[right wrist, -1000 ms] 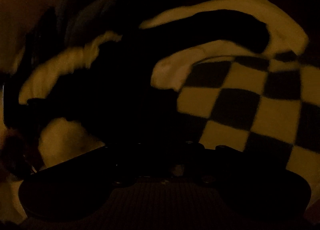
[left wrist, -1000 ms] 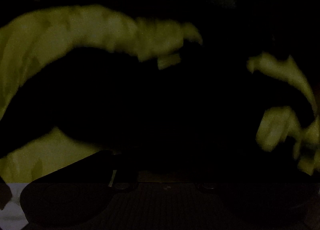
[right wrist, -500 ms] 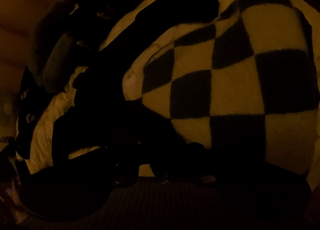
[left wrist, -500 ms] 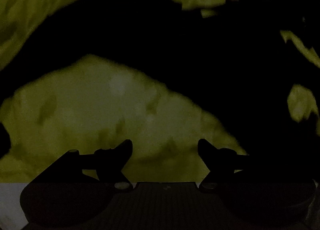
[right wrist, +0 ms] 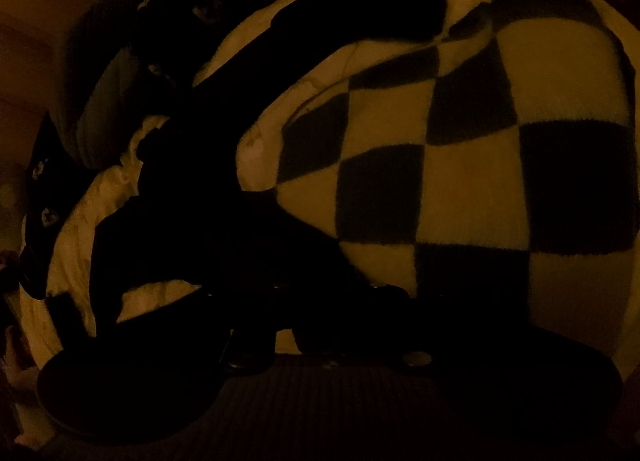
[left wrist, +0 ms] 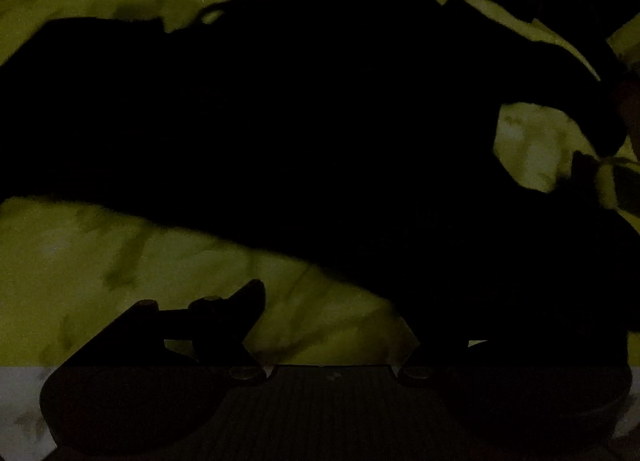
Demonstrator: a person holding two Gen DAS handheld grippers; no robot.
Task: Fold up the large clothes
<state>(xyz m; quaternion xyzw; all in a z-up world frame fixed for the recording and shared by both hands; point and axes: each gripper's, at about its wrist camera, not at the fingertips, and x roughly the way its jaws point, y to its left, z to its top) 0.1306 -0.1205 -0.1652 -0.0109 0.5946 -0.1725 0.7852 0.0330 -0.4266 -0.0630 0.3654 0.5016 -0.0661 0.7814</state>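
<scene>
The scene is very dark. A large black garment (left wrist: 280,121) lies spread across a pale bedsheet (left wrist: 120,281). My left gripper (left wrist: 332,321) hangs just above the sheet at the garment's near edge, open, with only sheet between its fingers. Its left finger (left wrist: 240,309) stands out against the sheet and the right one is lost against the black cloth. In the right wrist view the black garment (right wrist: 192,229) runs down into my right gripper (right wrist: 284,301), whose jaws stand nearly together on its edge. One sleeve (right wrist: 360,1) stretches away at the top.
A black-and-cream chequered blanket (right wrist: 480,181) covers the bed on the right, close to the right gripper. Rumpled pale sheet (right wrist: 80,221) and dark bedding (right wrist: 100,101) lie at the left, near a wall.
My left gripper has opened wide, let go of the black cloth and sunk towards the sheet. The right gripper has dropped and rolled a little, still closed, and the chequered blanket now fills its view.
</scene>
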